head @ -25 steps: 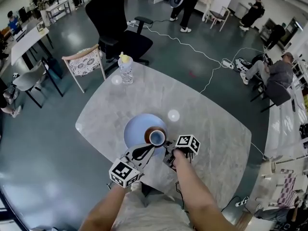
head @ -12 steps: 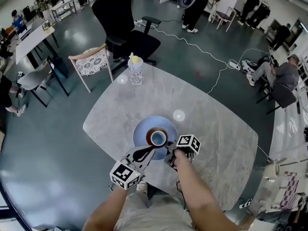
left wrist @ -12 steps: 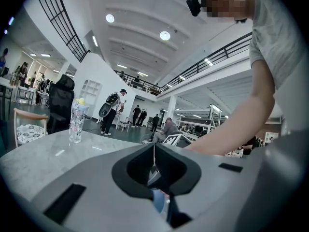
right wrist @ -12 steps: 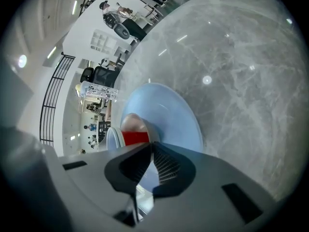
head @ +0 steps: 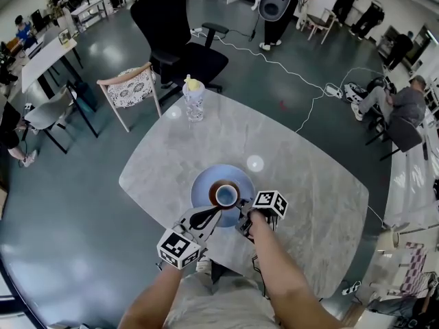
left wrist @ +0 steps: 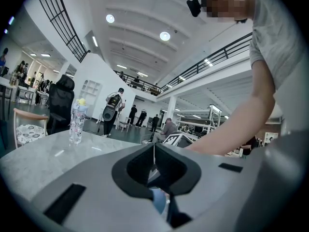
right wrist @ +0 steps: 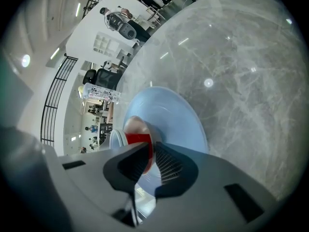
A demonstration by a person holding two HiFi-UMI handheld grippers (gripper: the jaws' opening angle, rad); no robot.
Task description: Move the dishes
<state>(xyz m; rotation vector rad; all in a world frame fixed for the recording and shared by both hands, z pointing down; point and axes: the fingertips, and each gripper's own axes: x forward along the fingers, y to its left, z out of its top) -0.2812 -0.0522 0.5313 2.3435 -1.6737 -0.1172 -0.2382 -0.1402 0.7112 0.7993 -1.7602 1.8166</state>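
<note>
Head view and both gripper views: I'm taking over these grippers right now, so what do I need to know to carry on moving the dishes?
Left gripper: shut on the near rim of the blue plate.
Right gripper: its jaws have just been opening. The red cup has its wall between them, not pinched.
Things: the cup stands upright on the plate, which lies flat on the marble table near the person's edge. A water bottle stands at the far edge.
Done: the cup rests on the plate.
Left: draw the right gripper clear of the cup. I can't tell whether the plate has further to go.
</note>
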